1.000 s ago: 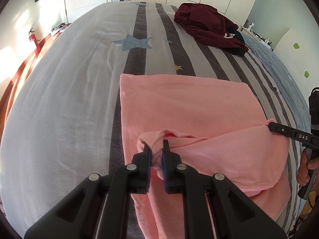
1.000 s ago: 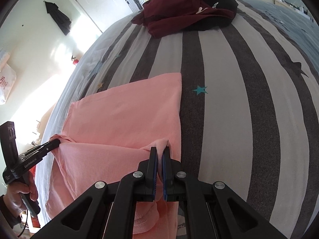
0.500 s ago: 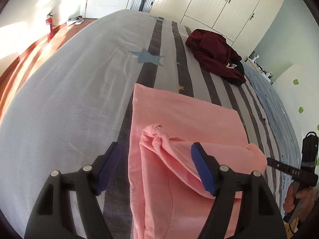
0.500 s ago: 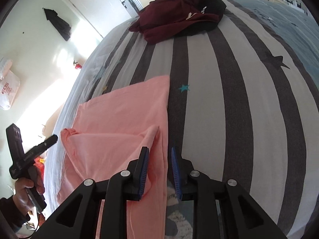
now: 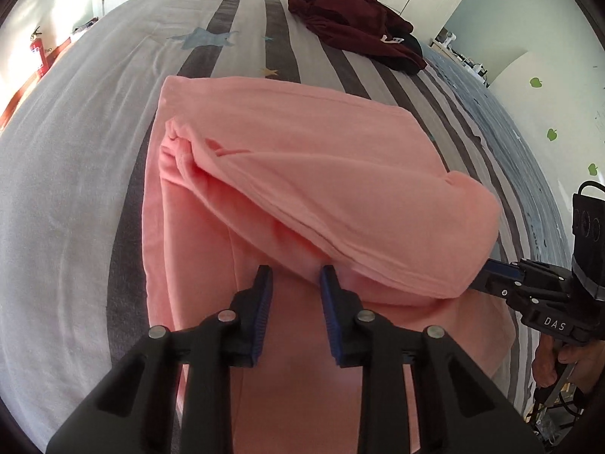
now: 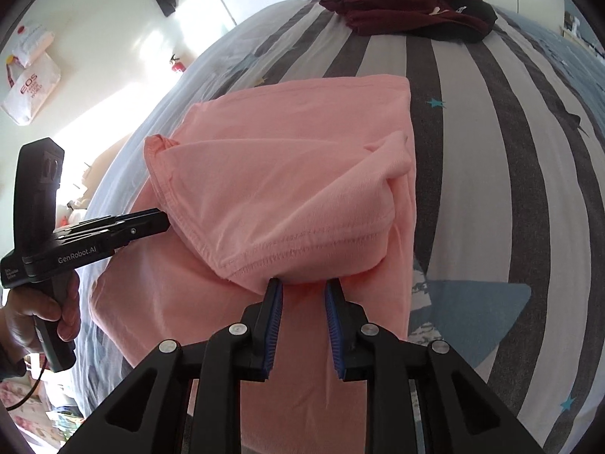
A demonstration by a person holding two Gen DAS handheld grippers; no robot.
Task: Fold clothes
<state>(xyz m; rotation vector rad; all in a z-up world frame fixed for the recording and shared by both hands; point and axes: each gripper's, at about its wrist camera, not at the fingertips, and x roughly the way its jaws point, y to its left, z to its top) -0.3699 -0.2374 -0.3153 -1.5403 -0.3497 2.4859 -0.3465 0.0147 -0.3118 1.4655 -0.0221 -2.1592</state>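
- The pink garment (image 5: 302,174) lies on the striped bed (image 5: 75,196), near its front edge. Its near hem has been carried over onto the middle, so one fold looks laid, though the turned-over flap sits puffed and loose rather than flat.
- The left gripper (image 5: 295,283) has just been closing its jaws from a wide spread; they now stand narrow, with a clear gap and no cloth pinched between the blue pads. The flap's edge lies just beyond the tips.
- The right gripper (image 6: 302,295) shows the same: jaws narrowly parted, empty, tips just under the stitched hem of the flap.
- By my judgement the fold has been released and wants smoothing. A further fold probably remains to make a neat packet.
- The dark red clothes (image 6: 408,3) heaped at the far end of the bed, with something black beneath, look unfolded, so most of the task lies ahead.
- The left wrist view alone shows the bunched corner on the flap's left side and a wall with green stickers (image 5: 552,134).
- The right wrist view alone shows the hem stitching close up, the flap's right corner, and bags hanging on the wall (image 6: 32,87). Whether the flap's far edge lines up with the layer below, neither view settles.
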